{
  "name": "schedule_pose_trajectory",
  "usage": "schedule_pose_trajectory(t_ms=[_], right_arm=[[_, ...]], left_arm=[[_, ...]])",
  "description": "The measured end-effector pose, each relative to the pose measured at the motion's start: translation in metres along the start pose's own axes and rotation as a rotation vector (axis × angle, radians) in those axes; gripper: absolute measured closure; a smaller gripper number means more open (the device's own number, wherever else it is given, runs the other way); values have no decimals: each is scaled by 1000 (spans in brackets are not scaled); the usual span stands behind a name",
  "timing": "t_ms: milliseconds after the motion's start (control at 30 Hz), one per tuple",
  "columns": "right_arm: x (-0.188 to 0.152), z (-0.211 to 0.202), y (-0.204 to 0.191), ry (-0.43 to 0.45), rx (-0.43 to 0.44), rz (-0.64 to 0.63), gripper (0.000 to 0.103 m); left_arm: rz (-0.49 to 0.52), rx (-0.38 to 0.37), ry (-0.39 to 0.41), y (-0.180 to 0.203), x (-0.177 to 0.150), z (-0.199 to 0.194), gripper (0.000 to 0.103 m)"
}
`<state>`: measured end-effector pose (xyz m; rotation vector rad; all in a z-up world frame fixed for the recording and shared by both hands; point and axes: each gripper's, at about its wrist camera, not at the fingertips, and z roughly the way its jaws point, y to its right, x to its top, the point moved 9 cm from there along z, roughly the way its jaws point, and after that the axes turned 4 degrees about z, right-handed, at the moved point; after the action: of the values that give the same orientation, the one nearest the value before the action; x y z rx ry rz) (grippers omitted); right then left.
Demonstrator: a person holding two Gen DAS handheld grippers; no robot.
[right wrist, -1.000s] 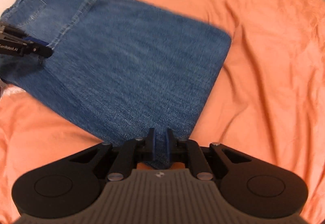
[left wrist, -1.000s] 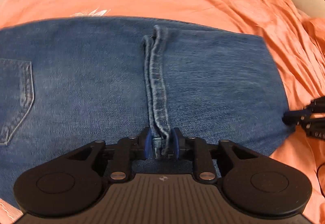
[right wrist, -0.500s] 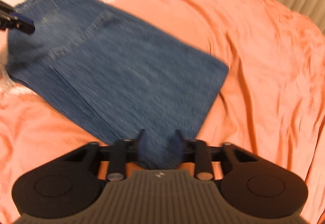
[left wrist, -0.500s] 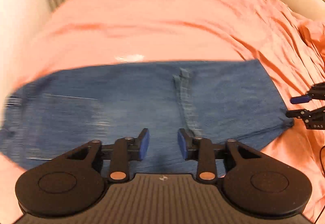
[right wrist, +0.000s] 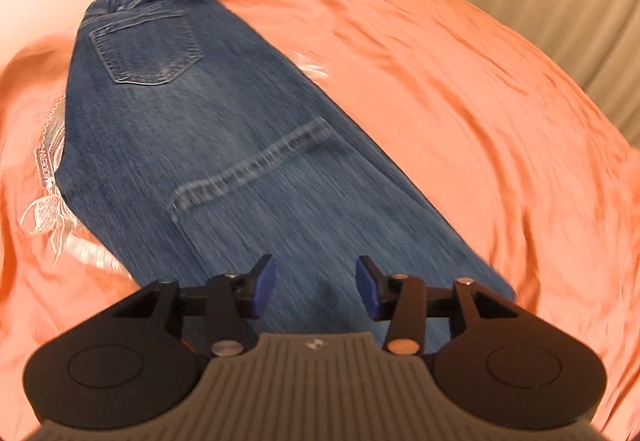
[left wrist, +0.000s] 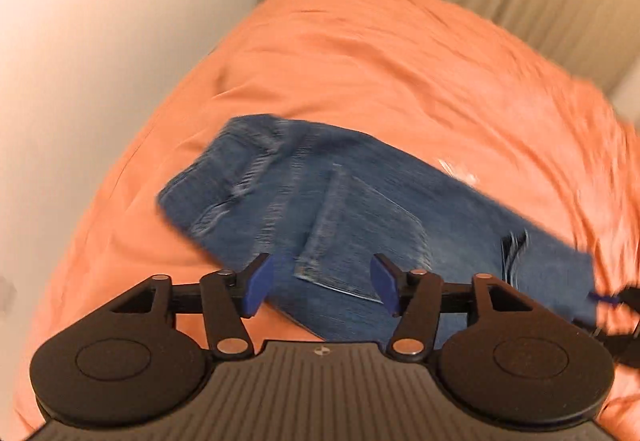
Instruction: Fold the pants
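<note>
The orange bedspread fills both views, and the folded pants lie flat on it, waistband end toward the wall. A second ago each hand-held gripper pinched the denim; now both have let go and lifted above the pants. The left hand-held gripper is opening, nothing between its pads. The right hand-held gripper is opening too, empty above the pants' near end.

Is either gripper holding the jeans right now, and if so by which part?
Neither. The left gripper and right gripper both have their jaws opening with nothing pinched between the pads; the jeans lie free on the orange bedspread.
</note>
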<state>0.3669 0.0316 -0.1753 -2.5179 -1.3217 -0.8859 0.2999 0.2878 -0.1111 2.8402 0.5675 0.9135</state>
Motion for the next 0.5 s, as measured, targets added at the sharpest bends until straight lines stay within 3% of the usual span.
schedule_pose_trajectory(t_ms=[133,333,500], right_arm=[[19,15,-17,-12,4,-70,56],[40,46,-36,-27,60,-129,56],[50,73,-43,-67,71,-227,56]], left_arm=[[-196,11,11,-52,-4,16,34],[-480,-138,53,-94,-11,55,33],[-643,-220,75,-107,-18,99,33]])
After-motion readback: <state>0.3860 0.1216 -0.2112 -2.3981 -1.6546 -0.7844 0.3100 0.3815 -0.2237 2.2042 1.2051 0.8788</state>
